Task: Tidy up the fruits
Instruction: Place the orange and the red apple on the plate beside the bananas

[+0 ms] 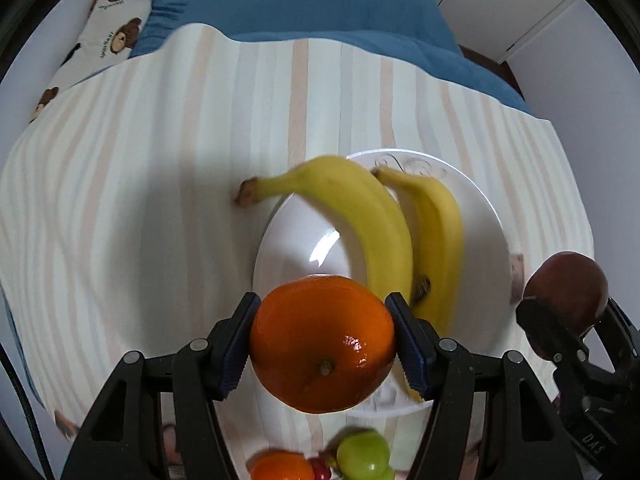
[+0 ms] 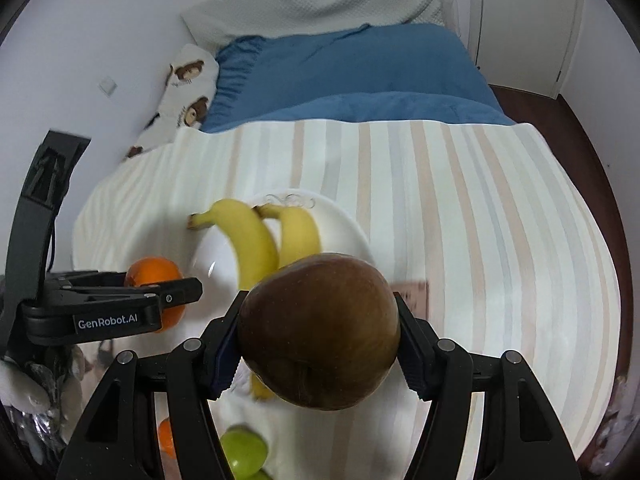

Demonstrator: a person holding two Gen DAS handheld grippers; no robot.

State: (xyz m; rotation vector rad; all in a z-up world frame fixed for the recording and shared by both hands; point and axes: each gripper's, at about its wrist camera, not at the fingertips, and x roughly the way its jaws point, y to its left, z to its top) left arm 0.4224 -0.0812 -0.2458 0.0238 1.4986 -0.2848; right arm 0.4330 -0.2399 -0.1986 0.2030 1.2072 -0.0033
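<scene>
My left gripper (image 1: 322, 338) is shut on an orange (image 1: 322, 344) and holds it over the near rim of the white plate (image 1: 300, 240). Two bananas (image 1: 372, 224) lie on the plate; one stem sticks out past the left rim. My right gripper (image 2: 318, 336) is shut on a dark red-brown apple (image 2: 320, 332), held above the plate's (image 2: 344, 224) near right edge. The apple (image 1: 566, 290) also shows at the right in the left wrist view. The left gripper with the orange (image 2: 154, 272) shows at the left in the right wrist view.
A striped cloth (image 1: 140, 200) covers the table. Near its front edge lie a second orange (image 1: 280, 466), a green apple (image 1: 362, 454) and a small red fruit (image 1: 319, 469). Behind the table stands a bed with a blue blanket (image 2: 360, 76) and a bear-print pillow (image 2: 186, 88).
</scene>
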